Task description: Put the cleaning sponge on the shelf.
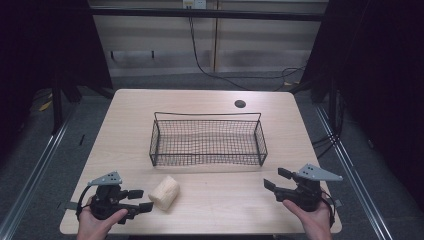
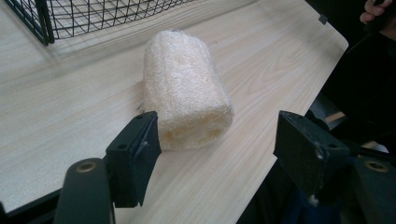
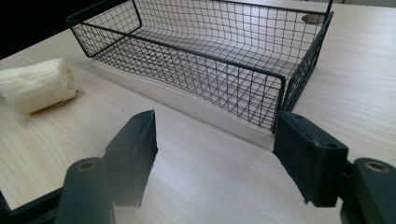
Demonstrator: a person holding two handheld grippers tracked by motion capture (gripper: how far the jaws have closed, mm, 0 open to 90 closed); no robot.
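so far nothing has gone into the wire basket [image 1: 207,141]: from the high view it stands bare in the middle of the worktop [image 1: 210,210], and the loofah roll [image 1: 164,193] lies on its side just in front of the basket's near left corner, not yet lifted. the left gripper [image 1: 140,200] rests low at the near left edge, held level and aimed at the roll, its jaws released and just short of it. the right gripper [image 1: 276,179] sits at the near right, well apart from the roll, tilted toward the basket, also released and holding nothing.

from the left gripper view, the loofah roll [image 2: 184,91] lies ahead between the two jaws, its near end beside the left one; whether that jaw touches it i cannot tell.

from the right gripper view, the jaws stand apart, framing the wire basket [image 3: 280,77], with the loofah roll [image 3: 37,85] off to the left. grasping, lifting and placing all seem left to do.
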